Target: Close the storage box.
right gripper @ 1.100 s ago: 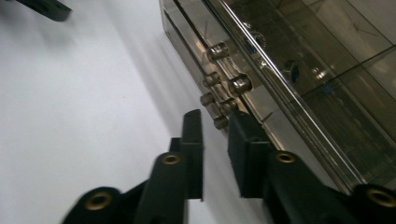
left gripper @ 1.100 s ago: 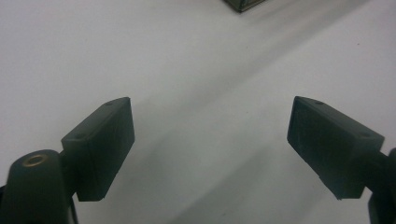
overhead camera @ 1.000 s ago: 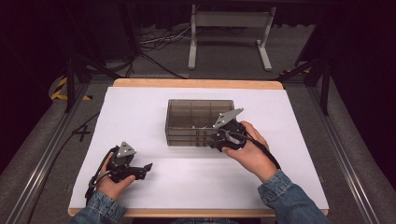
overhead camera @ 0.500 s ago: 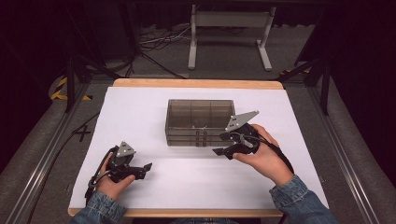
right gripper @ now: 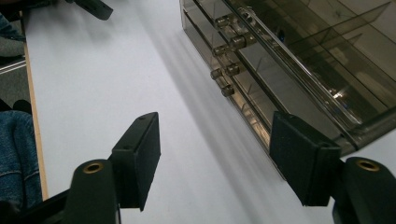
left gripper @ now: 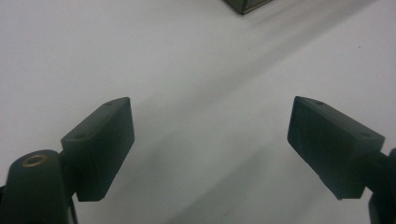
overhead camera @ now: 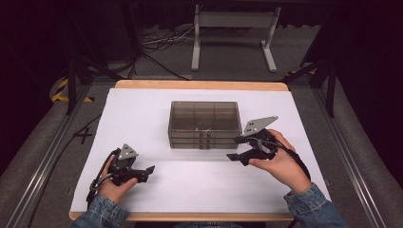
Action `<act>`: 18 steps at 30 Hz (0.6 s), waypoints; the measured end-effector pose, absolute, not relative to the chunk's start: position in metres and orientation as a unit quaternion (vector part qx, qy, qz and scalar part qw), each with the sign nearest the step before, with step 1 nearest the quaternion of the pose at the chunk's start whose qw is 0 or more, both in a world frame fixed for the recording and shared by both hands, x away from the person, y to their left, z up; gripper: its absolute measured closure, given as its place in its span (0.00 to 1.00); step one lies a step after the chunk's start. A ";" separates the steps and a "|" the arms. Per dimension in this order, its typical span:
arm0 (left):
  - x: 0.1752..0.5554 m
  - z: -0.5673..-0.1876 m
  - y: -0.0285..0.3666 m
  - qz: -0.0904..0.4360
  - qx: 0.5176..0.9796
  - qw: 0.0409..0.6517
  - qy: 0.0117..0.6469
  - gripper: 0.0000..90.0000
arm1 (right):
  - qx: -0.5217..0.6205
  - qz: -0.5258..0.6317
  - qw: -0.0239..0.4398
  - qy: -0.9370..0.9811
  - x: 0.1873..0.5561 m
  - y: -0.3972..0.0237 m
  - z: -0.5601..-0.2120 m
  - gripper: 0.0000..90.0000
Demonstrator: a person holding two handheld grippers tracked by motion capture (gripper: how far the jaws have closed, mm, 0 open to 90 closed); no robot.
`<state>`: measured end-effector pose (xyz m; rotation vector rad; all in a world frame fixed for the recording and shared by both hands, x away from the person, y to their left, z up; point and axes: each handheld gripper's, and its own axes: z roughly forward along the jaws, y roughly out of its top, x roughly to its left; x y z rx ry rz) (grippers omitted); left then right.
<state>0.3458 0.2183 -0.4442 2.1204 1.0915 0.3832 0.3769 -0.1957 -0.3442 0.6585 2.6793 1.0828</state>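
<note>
Smoky clear drawer box (overhead camera: 204, 124) sits mid-table on the white sheet (overhead camera: 142, 109), drawers shut. Right gripper (overhead camera: 236, 148) is just off its front right corner, not touching; its jaws have just been opening, now wide, nothing between them. Left gripper (overhead camera: 149, 169) rests near the front left edge, well apart from the box, jaws wide, empty.

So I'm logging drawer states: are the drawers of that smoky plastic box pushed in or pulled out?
Pushed in: the drawer fronts sit flush with the box, knobs lined up.
</note>
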 end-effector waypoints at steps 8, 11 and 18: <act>0.346 -0.444 0.218 0.150 0.821 0.355 0.422 0.17 | 0.237 0.377 0.098 0.890 0.373 -0.212 -0.346 0.38; 0.346 -0.444 0.218 0.148 0.821 0.355 0.422 0.17 | 0.243 0.378 0.101 0.888 0.372 -0.217 -0.349 0.38; 0.346 -0.444 0.218 0.149 0.821 0.354 0.423 0.17 | 0.256 0.378 0.111 0.883 0.371 -0.230 -0.358 0.36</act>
